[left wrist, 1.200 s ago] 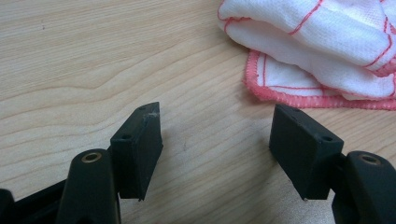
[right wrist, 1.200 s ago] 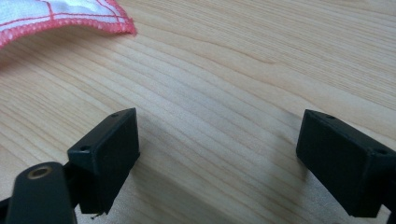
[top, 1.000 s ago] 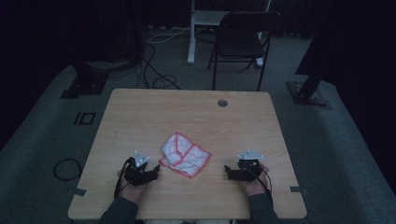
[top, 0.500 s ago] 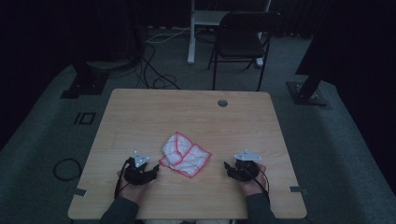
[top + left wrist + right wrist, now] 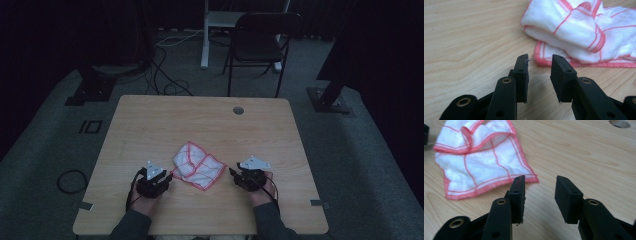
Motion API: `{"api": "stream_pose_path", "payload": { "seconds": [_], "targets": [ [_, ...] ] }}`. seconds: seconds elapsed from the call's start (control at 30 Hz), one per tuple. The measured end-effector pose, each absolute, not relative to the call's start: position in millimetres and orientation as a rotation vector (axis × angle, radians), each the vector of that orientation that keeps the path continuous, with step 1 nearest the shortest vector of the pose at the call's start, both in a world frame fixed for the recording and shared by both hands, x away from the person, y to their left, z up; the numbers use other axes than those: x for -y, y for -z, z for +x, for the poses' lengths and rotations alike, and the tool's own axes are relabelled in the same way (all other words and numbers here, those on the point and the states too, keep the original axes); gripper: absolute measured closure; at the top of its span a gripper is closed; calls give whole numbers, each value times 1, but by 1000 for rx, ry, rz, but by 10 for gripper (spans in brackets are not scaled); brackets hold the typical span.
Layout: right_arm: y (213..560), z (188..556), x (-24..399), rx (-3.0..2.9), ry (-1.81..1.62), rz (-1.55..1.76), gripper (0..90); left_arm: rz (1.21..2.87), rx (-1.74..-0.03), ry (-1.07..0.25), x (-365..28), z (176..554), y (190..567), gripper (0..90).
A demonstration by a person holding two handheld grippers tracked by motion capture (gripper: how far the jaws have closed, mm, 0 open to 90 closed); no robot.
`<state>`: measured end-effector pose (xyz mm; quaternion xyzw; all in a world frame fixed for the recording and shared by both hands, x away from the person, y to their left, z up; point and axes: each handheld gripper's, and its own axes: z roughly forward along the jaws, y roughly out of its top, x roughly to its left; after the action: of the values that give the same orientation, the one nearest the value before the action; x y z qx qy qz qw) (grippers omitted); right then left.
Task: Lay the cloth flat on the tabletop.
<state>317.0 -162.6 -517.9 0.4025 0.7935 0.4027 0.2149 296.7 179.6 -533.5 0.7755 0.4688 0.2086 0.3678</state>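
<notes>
A crumpled white cloth with red hems and red lines [image 5: 198,165] lies on the wooden table [image 5: 200,125], a little nearer the front edge. My left gripper [image 5: 167,176] sits at its left side, my right gripper [image 5: 232,173] at its right, both pointing inward at it. In the left gripper view the jaws [image 5: 540,58] stand apart, having just been closing, with the cloth's hem corner [image 5: 574,30] just past the tips. In the right gripper view the jaws [image 5: 540,180] have also just been closing, with only bare wood between them and the cloth's corner [image 5: 479,157] beside the left tip.
A round cable hole [image 5: 238,110] is near the table's far edge. Behind the table stand a dark folding chair [image 5: 260,40] and a white post, with cables on the floor at the far left. A hand and sleeve hold each gripper at the front edge.
My right gripper has moved left, closer to the cloth's right corner. My left gripper has stayed in place and the cloth has not moved.
</notes>
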Motion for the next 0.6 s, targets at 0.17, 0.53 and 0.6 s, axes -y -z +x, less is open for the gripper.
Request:
{"api": "stream_pose_path", "payload": {
  "seconds": [0.17, 0.53, 0.6],
  "targets": [
    [517, 319, 152, -2225, -1139, 1091, 636, 2009, -1193, -539, -173, 301, 535, 672],
    [518, 324, 134, -2263, -1156, 1067, 675, 2023, -1195, -546, -171, 305, 538, 737],
    [518, 324, 131, -2272, -1155, 1060, 675, 2026, -1197, -541, -171, 305, 538, 728]
  ]
}}
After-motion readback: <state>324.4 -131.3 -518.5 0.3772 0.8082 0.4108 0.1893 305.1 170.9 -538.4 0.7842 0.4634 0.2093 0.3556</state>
